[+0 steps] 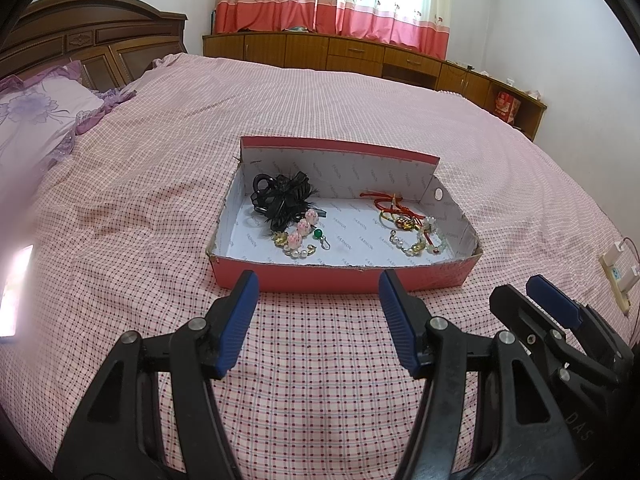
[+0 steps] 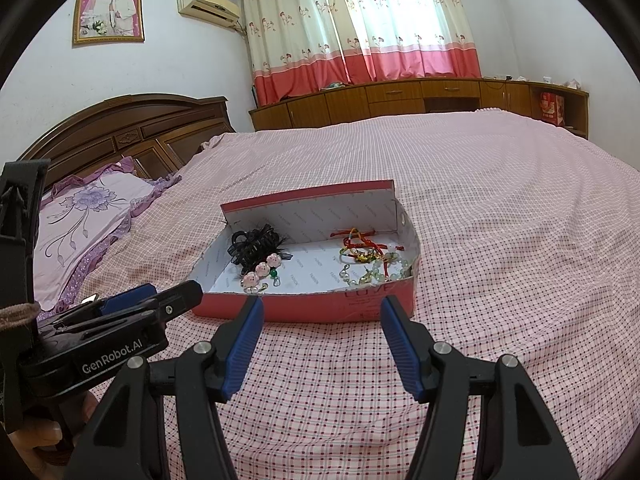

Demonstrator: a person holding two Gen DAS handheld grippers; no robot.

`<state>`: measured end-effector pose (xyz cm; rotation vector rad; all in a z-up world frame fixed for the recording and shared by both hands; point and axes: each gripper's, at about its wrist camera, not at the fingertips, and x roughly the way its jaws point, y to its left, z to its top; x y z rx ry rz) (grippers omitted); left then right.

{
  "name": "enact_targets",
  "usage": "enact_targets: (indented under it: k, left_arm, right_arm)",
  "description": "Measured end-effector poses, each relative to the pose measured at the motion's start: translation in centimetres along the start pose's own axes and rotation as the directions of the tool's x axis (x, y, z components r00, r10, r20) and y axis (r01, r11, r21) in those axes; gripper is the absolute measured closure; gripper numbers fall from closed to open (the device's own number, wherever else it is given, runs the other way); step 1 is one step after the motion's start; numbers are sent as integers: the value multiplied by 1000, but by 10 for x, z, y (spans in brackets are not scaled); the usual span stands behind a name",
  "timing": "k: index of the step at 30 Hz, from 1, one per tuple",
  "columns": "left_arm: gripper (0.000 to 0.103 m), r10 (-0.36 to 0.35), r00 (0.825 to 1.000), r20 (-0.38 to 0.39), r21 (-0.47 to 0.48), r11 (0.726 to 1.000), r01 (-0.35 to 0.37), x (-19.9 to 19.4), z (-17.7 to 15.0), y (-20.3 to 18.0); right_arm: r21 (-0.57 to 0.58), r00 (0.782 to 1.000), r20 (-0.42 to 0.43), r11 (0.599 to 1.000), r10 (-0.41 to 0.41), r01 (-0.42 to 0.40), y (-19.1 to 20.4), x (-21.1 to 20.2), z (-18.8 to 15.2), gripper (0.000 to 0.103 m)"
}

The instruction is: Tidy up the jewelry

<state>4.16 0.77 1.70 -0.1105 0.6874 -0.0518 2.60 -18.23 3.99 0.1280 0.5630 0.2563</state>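
Observation:
A pink cardboard box point(image 1: 344, 278) point(image 2: 304, 306) lies open on the bed. Inside at the left are a black hair claw with ribbon point(image 1: 280, 196) point(image 2: 254, 248) and a pink bead bracelet point(image 1: 298, 236) point(image 2: 260, 270). At the right are red cord bracelets point(image 1: 390, 204) point(image 2: 358, 246) and a pearl and jade bracelet point(image 1: 424, 242) point(image 2: 380, 272). My left gripper point(image 1: 318, 280) is open and empty, just short of the box's near wall. My right gripper point(image 2: 322, 306) is open and empty, also just before the box.
The pink checked bedspread point(image 1: 320, 380) surrounds the box. A purple pillow point(image 2: 80, 220) and wooden headboard point(image 2: 128, 128) are at the left. A power strip point(image 1: 618, 276) lies at the right. Wooden cabinets point(image 2: 420, 100) stand beyond the bed under curtains.

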Motion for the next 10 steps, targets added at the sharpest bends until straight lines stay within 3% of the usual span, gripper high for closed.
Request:
enact_targets:
  k: [10]
  left_arm:
    - [49, 3, 1000, -4, 4, 1000, -3, 1, -1, 0]
  right_arm:
    - [1, 1000, -5, 1000, 0, 0, 0, 1, -1, 40]
